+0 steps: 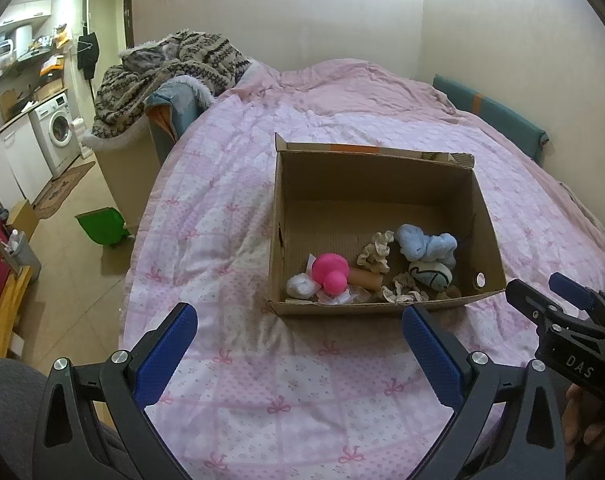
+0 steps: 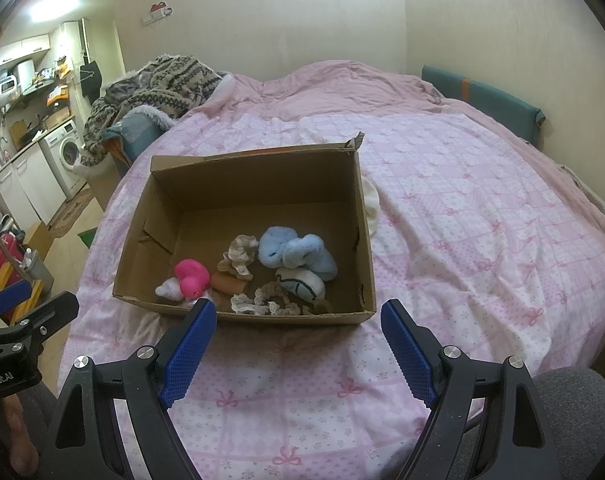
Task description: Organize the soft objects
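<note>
Right wrist view: white cloth (image 2: 371, 204) half-hidden behind box (image 2: 262, 178)

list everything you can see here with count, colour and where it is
cardboard box: 1, brown, open, on the bed
fluffy socks: a bundle, light blue, inside box, right side
rolled sock: 1, white with dark trim, in box, in front of the blue bundle
scrunchies: about 3, beige, middle and front of box
rubber toy: 1, pink, left front of box
white cloth: 1, on the quilt, right of box, partly hidden
quilt: 1, pink patterned, covering bed
patterned blanket: 1, brown and cream, heaped beside bed's far left
washing machine: 1, white, far left
dustpan: 1, green, on floor
left hand-held gripper: 1, black with blue pads, open, empty
right hand-held gripper: 1, same, open, empty
</note>
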